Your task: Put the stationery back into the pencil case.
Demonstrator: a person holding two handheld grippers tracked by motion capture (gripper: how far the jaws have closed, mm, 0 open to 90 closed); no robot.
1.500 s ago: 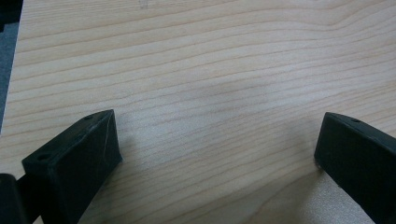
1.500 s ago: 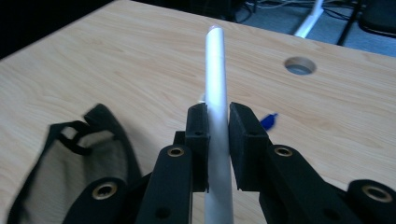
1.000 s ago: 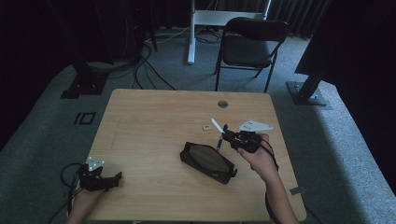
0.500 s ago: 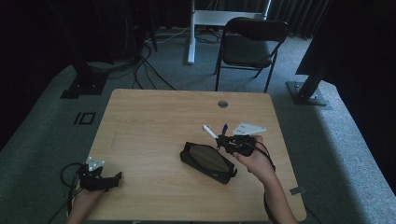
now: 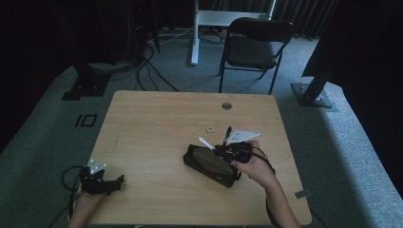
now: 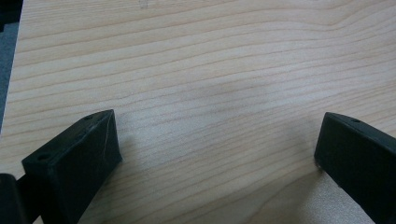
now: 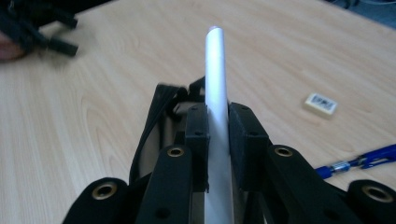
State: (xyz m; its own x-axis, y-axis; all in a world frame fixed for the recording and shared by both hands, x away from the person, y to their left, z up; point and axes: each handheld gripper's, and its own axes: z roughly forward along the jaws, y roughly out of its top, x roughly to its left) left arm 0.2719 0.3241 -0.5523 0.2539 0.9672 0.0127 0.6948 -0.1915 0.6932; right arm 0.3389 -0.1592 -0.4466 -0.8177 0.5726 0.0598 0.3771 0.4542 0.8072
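The right gripper (image 7: 217, 140), clamped on a white pen (image 7: 216, 79) (left gripper (image 6: 215, 154) wide, idle), may miss the black pouch (image 5: 209, 164) if tilted.

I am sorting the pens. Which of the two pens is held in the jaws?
The white pen: the right gripper has its jaws shut on it. The blue pen lies free on the table.

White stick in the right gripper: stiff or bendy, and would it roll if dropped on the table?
Probably stiff: the white stick juts straight past the right gripper, unsupported, with no sag. Its round, smooth look suggests it would roll on the flat table and might slip.
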